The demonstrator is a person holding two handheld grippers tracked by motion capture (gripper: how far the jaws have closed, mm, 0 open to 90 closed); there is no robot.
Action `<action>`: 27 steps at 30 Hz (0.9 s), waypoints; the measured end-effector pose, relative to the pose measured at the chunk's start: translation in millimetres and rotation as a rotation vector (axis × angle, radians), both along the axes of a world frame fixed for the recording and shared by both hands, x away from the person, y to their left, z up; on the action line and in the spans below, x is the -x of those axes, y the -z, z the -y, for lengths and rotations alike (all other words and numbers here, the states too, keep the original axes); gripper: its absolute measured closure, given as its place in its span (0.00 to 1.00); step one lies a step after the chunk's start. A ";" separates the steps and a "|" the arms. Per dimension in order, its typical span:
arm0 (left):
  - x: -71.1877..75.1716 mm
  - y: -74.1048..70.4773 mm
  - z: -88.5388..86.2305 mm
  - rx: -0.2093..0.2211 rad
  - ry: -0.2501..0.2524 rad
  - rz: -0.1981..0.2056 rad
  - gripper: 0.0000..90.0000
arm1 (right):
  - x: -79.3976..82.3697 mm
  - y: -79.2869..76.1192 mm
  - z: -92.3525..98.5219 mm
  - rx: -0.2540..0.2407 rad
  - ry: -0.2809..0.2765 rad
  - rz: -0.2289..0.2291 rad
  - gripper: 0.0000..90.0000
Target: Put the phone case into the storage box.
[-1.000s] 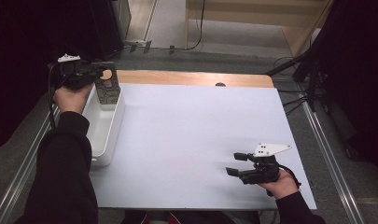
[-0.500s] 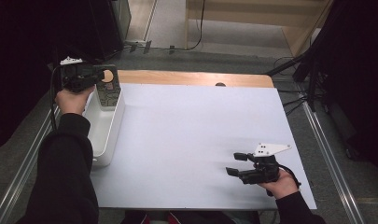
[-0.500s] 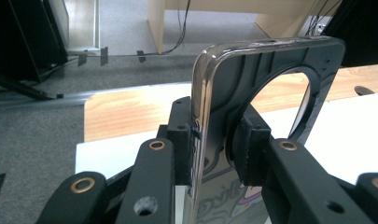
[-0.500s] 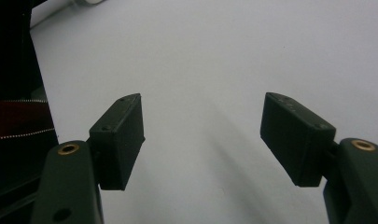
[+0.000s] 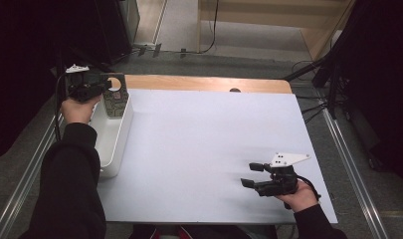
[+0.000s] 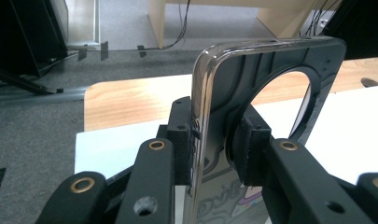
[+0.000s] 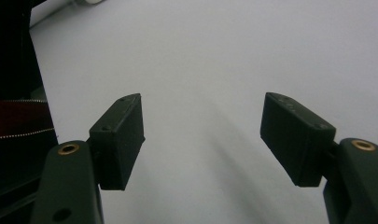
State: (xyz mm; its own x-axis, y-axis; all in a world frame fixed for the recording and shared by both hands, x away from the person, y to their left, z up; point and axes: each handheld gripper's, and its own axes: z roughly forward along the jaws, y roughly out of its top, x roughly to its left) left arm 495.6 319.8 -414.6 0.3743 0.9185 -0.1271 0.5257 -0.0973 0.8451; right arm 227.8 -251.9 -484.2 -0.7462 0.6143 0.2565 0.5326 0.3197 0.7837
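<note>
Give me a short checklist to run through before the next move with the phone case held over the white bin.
1. Grip on the phone case: left tongs clamp its edge from both sides. Ok.
2. Case clear of the white bin: it hangs upright over the far end; whether it touches the rim, cannot tell.
3. Right tongs free: open over the white table top, nothing between them. Ok.
4. Room to set the case down: bare table between bin and right tongs. Ok.
5. Bin contents: inside mostly hidden by the person's left sleeve. Cannot tell.
</note>
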 end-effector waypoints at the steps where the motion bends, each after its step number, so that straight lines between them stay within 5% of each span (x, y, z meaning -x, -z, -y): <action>1: 0.0 0.7 -0.1 0.001 0.000 0.000 0.79 | 0.1 -0.1 0.1 0.002 -0.001 0.000 0.33; 27: -0.7 6.1 -0.8 0.006 -0.003 0.003 0.78 | -0.1 -0.4 0.1 -0.001 -0.001 0.007 0.33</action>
